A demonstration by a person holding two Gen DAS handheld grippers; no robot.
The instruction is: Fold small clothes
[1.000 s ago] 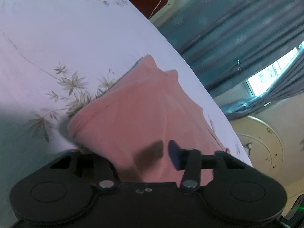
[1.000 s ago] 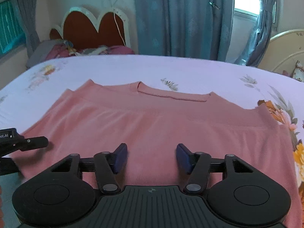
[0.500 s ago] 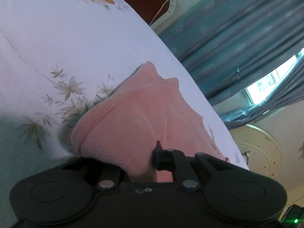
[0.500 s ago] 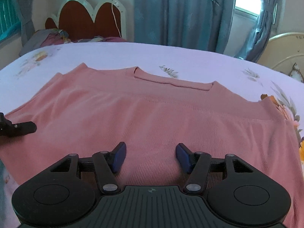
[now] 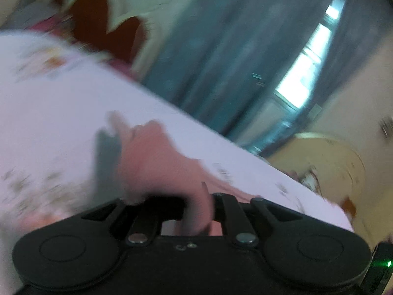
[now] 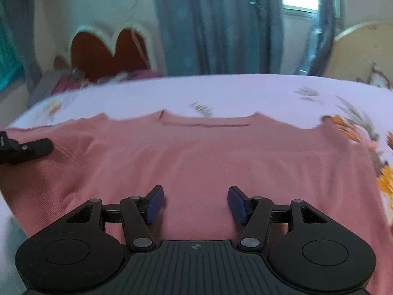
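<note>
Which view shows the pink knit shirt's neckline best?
The right wrist view: the pink knit shirt lies spread with its neckline visible. The left wrist view is blurred, showing only bunched fabric at the left claw.

We see shirt spread flat on bed, filling frame centre. Right gripper at bottom centre, above shirt hem. Left gripper at left edge, on shirt side. Headboard upper left, behind bed; curtains upper centre.
</note>
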